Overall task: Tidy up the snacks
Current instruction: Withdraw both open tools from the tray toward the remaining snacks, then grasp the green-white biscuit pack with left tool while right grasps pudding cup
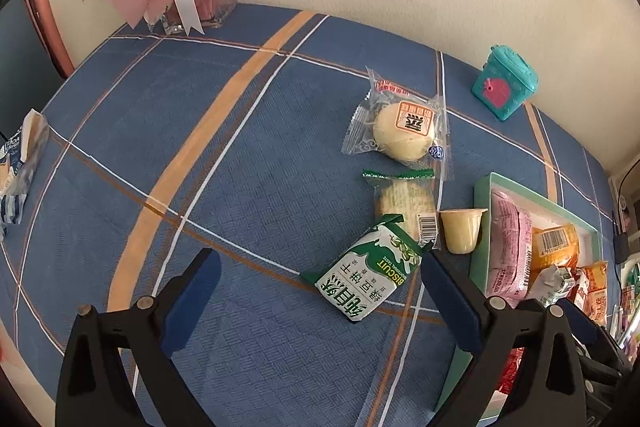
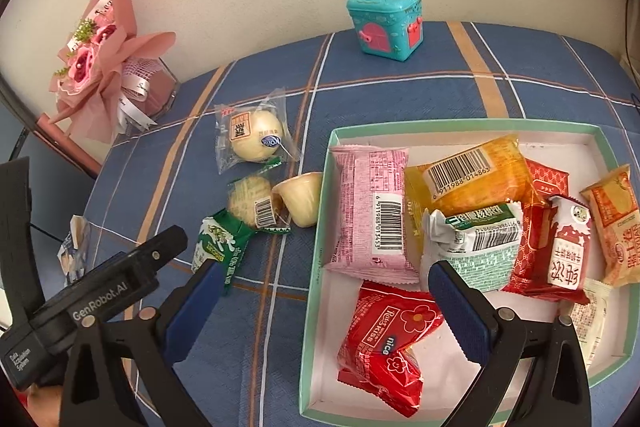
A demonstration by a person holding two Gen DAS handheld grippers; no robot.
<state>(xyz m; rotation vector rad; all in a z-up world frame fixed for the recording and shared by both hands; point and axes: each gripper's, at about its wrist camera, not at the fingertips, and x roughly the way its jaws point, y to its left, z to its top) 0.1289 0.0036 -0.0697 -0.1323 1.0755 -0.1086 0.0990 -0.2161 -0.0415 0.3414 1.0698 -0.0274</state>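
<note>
Blue plaid tablecloth (image 2: 400, 95) is seen beneath a mint-rimmed tray (image 2: 316, 267) packed with wrapped snacks, among them a pink packet (image 2: 360, 195) and a red packet (image 2: 384, 347). Just left of it lie a green biscuit packet (image 1: 372, 267), a jelly cup (image 1: 462, 229) and a wrapped bun (image 1: 402, 131). Both the left gripper (image 1: 320, 291) and the right gripper (image 2: 324, 303) are held wide apart, empty.

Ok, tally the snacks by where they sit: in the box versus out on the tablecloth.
In the box: 8 (pink pack, orange pack, white-green pack, red Kiss pack, plain red pack, red-white pack, orange-red pack, pale pack)
On the tablecloth: 4 (bun, round cracker, jelly cup, green biscuit pack)
Total: 12
</note>
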